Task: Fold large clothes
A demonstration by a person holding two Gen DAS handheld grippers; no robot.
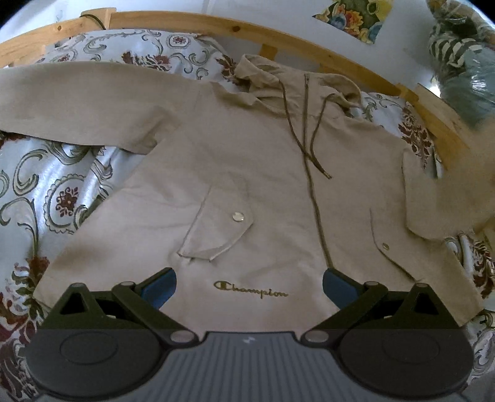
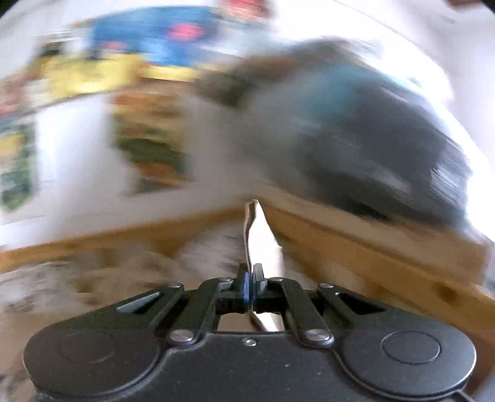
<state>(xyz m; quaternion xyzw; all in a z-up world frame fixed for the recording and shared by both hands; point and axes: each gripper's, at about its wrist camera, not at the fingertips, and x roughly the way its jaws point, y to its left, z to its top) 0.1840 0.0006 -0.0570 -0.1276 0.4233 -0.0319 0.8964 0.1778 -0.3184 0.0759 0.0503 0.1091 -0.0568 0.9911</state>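
A beige hooded jacket (image 1: 247, 160) with a zip, drawstrings and a gold logo lies front-up on the bed, its left sleeve spread out to the left. In the left wrist view my left gripper (image 1: 250, 278) hovers open over the hem by the logo, with only flat cloth under its blue pads. The jacket's right sleeve (image 1: 433, 191) looks raised and bent near the right edge. The right wrist view is badly blurred. There my right gripper (image 2: 251, 278) is shut on a thin pale fold of jacket cloth (image 2: 260, 235) that sticks up between the pads.
A floral bedspread (image 1: 55, 191) covers the bed under the jacket. The wooden bed frame (image 1: 191, 23) runs along the far side and shows as a blurred rail (image 2: 355, 241). A bundle of bedding (image 1: 464, 68) sits at the far right. A dark blurred mass (image 2: 371, 139) lies beyond the rail.
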